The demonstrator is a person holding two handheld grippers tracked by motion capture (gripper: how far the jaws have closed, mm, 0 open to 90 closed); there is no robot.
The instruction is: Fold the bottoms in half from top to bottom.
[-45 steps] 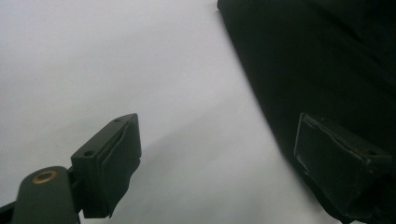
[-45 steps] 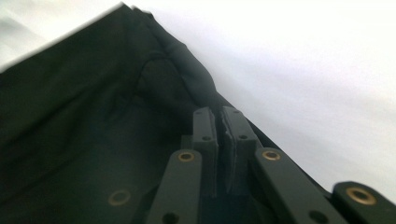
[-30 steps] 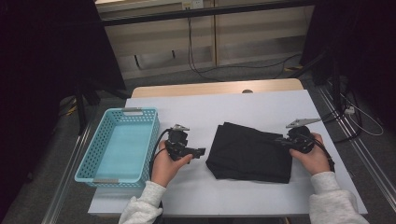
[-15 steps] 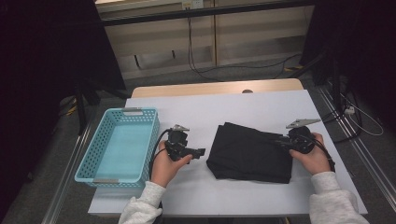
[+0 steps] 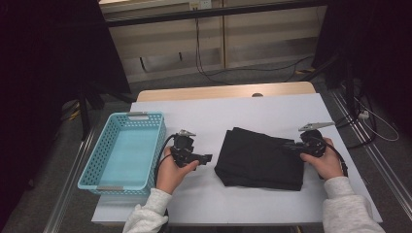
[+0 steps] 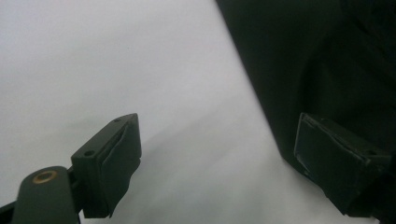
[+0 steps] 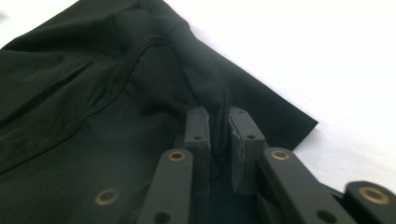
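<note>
A folded black garment (image 5: 260,160) lies on the white table (image 5: 252,111), right of centre. My right gripper (image 5: 286,145) is at the garment's right edge. Its jaws have just been closing, and in the right gripper view the gripper (image 7: 218,114) is shut on a raised fold of the black garment (image 7: 84,93). My left gripper (image 5: 206,158) is held just left of the garment, pointing at it. In the left gripper view it (image 6: 217,126) stands open over bare table, with one jaw at the edge of the garment (image 6: 317,56) and nothing between the pads.
A light blue plastic basket (image 5: 132,116) sits at the table's left end, with nothing inside it. Bare white table lies behind and in front of the garment. Cables run across the floor beyond the table.
</note>
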